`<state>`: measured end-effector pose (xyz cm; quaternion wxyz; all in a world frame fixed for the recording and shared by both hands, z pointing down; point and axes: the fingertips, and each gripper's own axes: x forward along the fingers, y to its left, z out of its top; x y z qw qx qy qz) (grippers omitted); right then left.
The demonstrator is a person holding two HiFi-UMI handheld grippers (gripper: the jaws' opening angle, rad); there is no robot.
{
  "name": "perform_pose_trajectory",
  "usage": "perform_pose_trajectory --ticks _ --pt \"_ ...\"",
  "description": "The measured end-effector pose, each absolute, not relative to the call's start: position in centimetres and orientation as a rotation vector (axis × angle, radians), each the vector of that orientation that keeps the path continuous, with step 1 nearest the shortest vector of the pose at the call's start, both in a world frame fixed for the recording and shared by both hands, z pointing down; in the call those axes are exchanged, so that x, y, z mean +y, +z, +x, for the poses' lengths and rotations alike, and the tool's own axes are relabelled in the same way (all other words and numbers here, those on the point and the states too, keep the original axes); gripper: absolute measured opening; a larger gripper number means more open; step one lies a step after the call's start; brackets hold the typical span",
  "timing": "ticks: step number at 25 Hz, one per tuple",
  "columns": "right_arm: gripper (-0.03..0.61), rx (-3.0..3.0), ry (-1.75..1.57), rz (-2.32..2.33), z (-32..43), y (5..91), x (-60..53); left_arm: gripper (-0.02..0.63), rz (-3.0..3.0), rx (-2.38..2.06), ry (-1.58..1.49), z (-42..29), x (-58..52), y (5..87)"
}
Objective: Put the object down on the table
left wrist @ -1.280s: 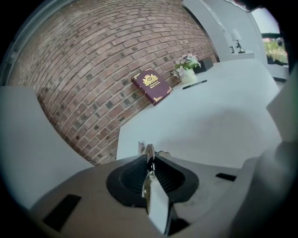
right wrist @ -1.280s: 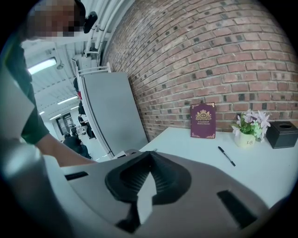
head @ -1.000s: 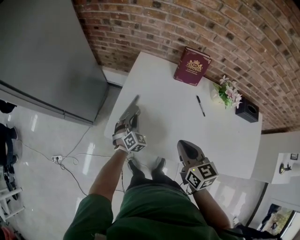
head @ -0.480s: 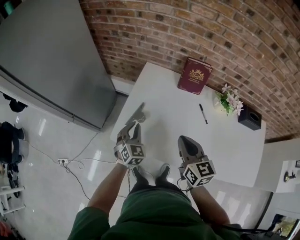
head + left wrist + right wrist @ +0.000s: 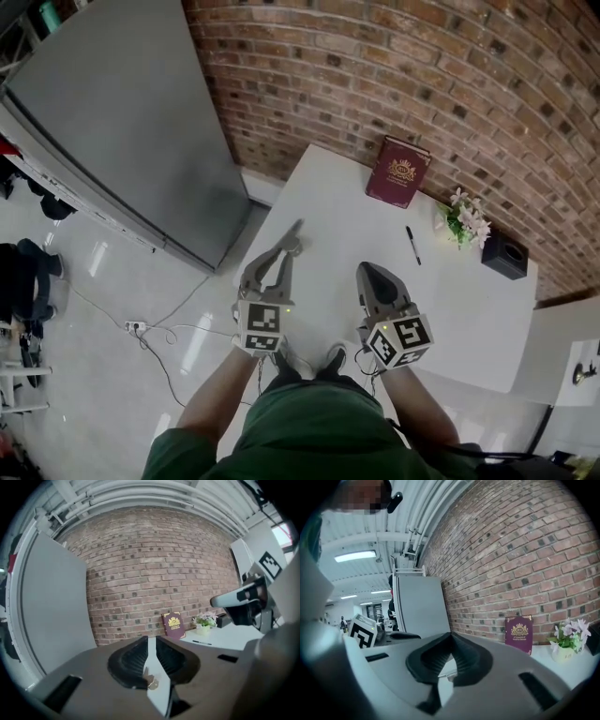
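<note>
Head view shows the left gripper (image 5: pixel 284 248) over the left edge of the white table (image 5: pixel 347 234), near its front corner, with a thin grey pointed strip (image 5: pixel 294 231) jutting past its tips. Left gripper view has the jaws clamped on that strip; I would lower it until it lies flat, inboard of the edge, before releasing. Right gripper view: the right gripper (image 5: pixel 450 639) is pressed together and empty.

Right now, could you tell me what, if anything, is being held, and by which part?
The left gripper clamps a thin pale flat object by its near end; its tip pokes past the jaws. The right gripper holds nothing.
</note>
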<state>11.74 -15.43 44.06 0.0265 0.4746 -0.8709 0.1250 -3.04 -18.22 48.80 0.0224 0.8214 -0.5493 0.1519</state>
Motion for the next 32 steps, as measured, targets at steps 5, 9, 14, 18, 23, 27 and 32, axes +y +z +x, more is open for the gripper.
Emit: perform_pose_trajectory --ticks 5,9,14,18,23,27,32 --pt "0.002 -2.748 0.275 1.478 11.4 40.9 -15.6 0.048 2.523 -1.751 0.319 -3.7 -17.2 44.5" --pt "0.002 -2.781 0.223 1.493 11.5 38.9 -15.6 0.048 2.518 -1.767 0.234 -3.8 -16.3 41.9" --pt "0.002 -2.824 0.156 1.493 11.2 36.5 -15.5 0.048 2.539 -1.757 0.150 -3.4 -15.4 38.8" --pt "0.002 -2.856 0.101 1.484 10.7 35.0 -15.1 0.048 2.541 -1.783 0.097 -3.8 -14.6 37.1" --pt "0.002 -2.892 0.019 1.461 10.2 32.9 -14.5 0.048 2.546 -1.801 0.046 -4.1 -13.6 35.1" --pt "0.002 -2.913 -0.028 1.446 9.8 31.9 -14.0 0.048 2.547 -1.812 0.020 -4.5 -12.9 34.2" --pt "0.002 -2.923 -0.082 1.426 9.4 30.9 -13.5 0.048 2.551 -1.816 -0.018 -4.8 -12.4 33.3"
